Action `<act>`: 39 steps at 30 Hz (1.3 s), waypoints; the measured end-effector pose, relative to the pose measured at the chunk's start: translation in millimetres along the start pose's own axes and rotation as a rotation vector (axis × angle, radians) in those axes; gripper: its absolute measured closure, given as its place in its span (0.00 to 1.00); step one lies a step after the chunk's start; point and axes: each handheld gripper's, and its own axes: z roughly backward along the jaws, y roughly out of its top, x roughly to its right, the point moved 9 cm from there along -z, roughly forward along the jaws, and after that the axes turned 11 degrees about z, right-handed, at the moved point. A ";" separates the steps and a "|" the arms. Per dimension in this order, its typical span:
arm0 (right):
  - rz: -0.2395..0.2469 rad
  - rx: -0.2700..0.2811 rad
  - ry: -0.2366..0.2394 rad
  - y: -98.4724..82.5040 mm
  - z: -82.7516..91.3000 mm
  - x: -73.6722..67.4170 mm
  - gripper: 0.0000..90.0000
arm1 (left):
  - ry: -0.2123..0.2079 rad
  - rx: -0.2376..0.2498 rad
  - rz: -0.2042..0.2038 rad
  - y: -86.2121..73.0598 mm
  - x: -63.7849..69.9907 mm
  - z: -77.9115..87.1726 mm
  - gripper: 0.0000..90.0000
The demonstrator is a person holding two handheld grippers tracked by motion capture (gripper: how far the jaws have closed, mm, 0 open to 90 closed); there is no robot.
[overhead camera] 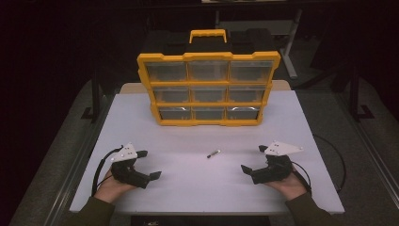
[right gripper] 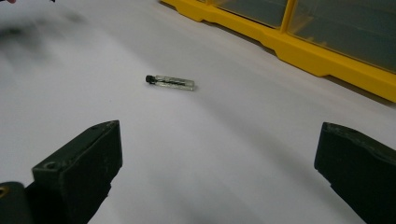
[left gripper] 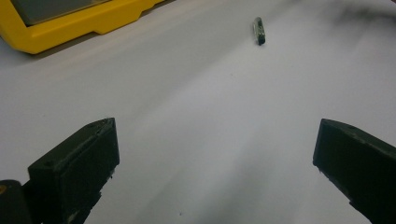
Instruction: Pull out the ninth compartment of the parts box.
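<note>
Small clear vial (overhead camera: 213,153) with a black cap lies on its side on the white table (overhead camera: 188,188), in front of the yellow drawer organizer (overhead camera: 208,89), well apart from it. Left gripper (overhead camera: 148,165) sits left of the vial, jaws wide apart, nothing between. Right gripper (overhead camera: 252,159) right of the vial, jaws also wide apart, empty. Neither touches the vial.

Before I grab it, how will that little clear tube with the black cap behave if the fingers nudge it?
The tube lies on its side on the smooth white table, so it will probably roll or skid. It looks small and likely light. Its clear body may be brittle, so squeeze gently.
</note>
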 end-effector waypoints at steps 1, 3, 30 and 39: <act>-0.001 -0.001 0.000 -0.2 0.2 0.0 0.00 | -0.002 -0.001 0.001 -0.1 -0.1 -0.2 0.00; -0.002 -0.001 -0.002 -0.3 0.3 0.1 0.00 | -0.004 -0.005 -0.002 -0.6 0.0 -0.7 0.00; 0.016 0.042 -0.015 18.4 -9.8 3.9 0.00 | -0.015 0.031 0.019 1.8 -1.7 0.4 0.00; 0.021 0.036 -0.010 21.1 -14.9 5.3 0.00 | -0.025 0.013 -0.001 -0.6 0.2 -3.7 0.00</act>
